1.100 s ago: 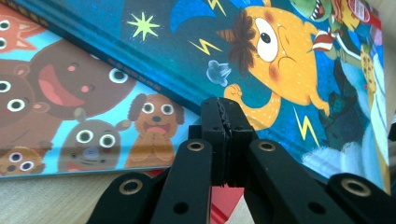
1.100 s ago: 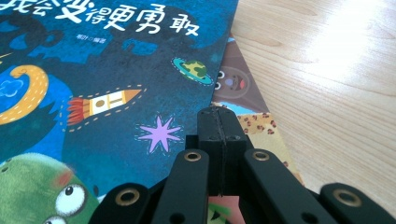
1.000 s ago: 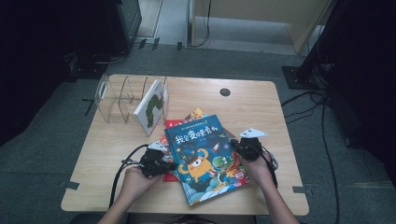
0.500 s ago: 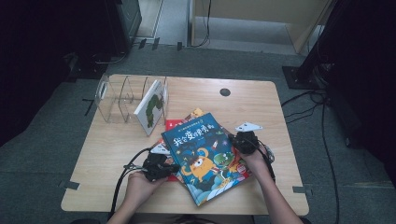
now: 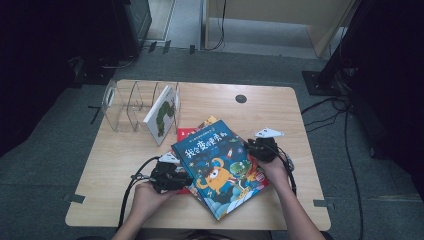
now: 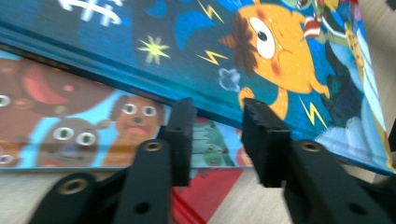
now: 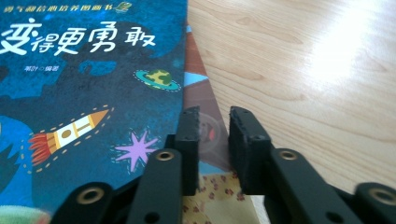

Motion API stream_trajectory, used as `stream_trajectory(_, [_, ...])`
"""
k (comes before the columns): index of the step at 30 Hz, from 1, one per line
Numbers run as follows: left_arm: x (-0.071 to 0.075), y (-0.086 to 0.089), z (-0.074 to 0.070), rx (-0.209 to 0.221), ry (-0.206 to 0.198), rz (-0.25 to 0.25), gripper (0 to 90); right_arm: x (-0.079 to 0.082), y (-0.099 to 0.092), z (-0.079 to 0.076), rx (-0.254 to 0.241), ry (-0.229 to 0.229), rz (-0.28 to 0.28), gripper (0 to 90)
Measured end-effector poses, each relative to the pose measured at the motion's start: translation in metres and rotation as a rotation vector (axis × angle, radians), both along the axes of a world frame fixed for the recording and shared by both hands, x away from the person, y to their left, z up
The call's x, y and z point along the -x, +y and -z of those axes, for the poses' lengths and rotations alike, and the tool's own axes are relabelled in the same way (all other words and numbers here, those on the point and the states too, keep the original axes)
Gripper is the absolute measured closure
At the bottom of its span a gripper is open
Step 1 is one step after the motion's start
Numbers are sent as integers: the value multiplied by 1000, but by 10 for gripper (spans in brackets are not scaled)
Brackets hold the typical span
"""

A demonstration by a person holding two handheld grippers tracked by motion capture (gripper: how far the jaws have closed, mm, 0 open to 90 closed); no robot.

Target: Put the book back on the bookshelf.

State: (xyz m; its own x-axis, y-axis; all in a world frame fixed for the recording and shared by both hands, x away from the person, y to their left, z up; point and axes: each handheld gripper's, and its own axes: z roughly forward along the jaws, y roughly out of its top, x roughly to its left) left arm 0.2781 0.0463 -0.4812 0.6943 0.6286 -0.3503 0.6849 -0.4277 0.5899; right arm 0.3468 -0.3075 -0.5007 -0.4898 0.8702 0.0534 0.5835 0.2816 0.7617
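Note:
A blue picture book [image 5: 215,170] with an orange monster on its cover lies askew on top of a small stack of books, among them a red book [image 5: 186,134], at the front middle of the table. My left gripper [image 5: 186,178] sits at the blue book's left edge. In the left gripper view its jaws [image 6: 218,109] have just been opening and stand apart at the book's edge [image 6: 187,46] without pressing it. My right gripper [image 5: 251,148] is at the book's right edge. Its jaws [image 7: 215,116], which have also just been opening, hover over the lower book's patterned cover [image 7: 205,98], beside the blue book [image 7: 93,70].
A clear book rack [image 5: 132,102] stands at the back left of the wooden table [image 5: 125,160], with a white caterpillar book [image 5: 162,114] leaning in its right slot. A black cable hole [image 5: 241,98] sits near the far edge. Cables trail from both grippers toward the front edge.
The right gripper has edged a little farther up the blue book's right side. The left gripper and the book lie about where they were.

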Motion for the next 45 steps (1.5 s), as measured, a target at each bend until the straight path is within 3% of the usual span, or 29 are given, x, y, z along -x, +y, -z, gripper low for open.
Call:
stream_trajectory(7, [-17,15,-4,32,-48,-10,429,6,-12,-3,-17,26,25,566])
stream_trajectory(10, [-23,18,-3,-7,-69,-1,404,12,-18,-4,-65,34,21,490])
stream_trajectory(13, [-29,20,-3,-24,-70,-1,390,19,-21,-5,-67,48,-4,448])
stream_trajectory(15, [-36,23,-2,-10,-68,-2,384,27,-22,-5,-61,50,-20,438])
stream_trajectory(19, [-45,26,-1,-17,-56,8,383,33,-23,-5,-58,55,-28,428])
stream_trajectory(20, [-47,26,-1,-24,-53,17,385,41,-25,-5,-71,62,-35,428])
stream_trajectory(22, [-52,25,-1,-47,-80,37,384,48,-25,-5,-75,63,-43,428])
stream_trajectory(25, [-60,26,0,-51,-78,34,384,57,-26,-4,-70,58,-52,427])
stream_trajectory(28, [-67,27,0,-25,-58,27,392,65,-27,-2,-81,50,-59,425])
stream_trajectory(32, [-76,31,-2,-2,-63,21,393,76,-31,0,-101,42,-57,426])
stream_trajectory(38, [-89,37,-2,-12,-68,-12,393,95,-37,0,-109,59,-63,424])
stream_trajectory(41, [-92,40,-2,21,-68,-19,395,104,-41,0,-103,53,-77,418])
stream_trajectory(43, [-95,41,-2,22,-53,-25,397,110,-43,0,-111,60,-78,417])
stream_trajectory(45, [-96,41,-3,7,-62,-26,398,113,-44,0,-110,61,-78,417])
